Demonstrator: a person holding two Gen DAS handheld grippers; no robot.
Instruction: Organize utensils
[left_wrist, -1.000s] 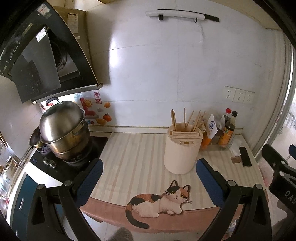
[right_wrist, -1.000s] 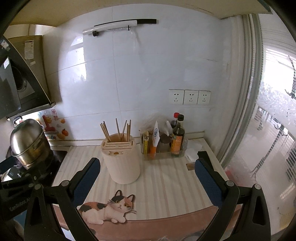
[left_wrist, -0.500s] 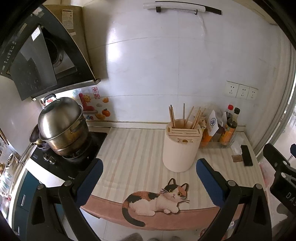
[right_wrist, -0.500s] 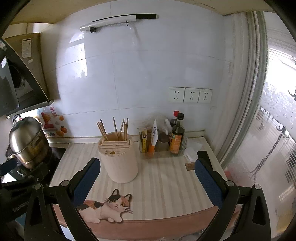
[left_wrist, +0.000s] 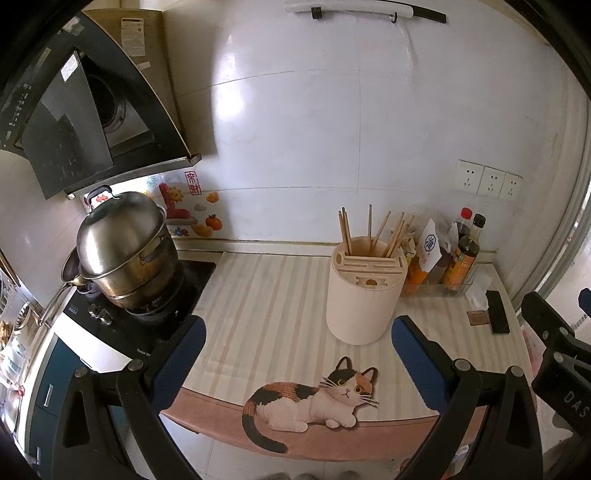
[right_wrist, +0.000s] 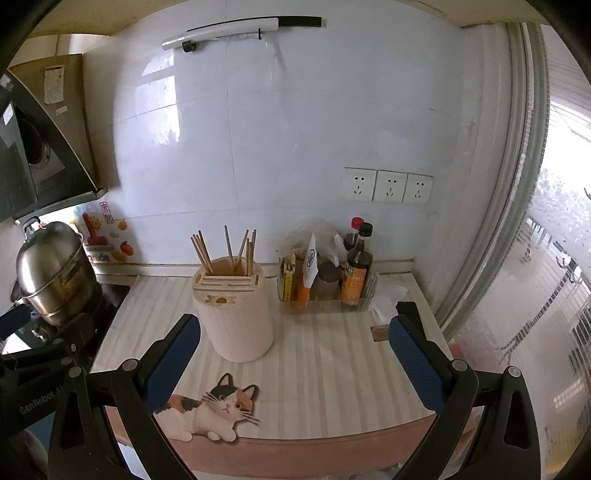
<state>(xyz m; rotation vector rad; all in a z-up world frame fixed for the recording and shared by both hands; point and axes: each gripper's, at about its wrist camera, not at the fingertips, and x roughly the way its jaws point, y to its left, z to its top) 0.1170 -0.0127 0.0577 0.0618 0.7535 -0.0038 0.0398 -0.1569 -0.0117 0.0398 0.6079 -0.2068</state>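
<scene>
Wooden chopsticks (left_wrist: 369, 232) stand upright in holder (left_wrist: 364, 295) slots; left hand-held gripper (left_wrist: 297, 345) and right hand-held gripper (right_wrist: 293, 341) hover released, empty.

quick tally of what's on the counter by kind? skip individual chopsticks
Utensil holder: 1
Bottles, in the clear tray: 2, one red-capped, one black-capped
Phone: 1
Steel pot, on the stove: 1
Total: 6, counting the tray
</scene>
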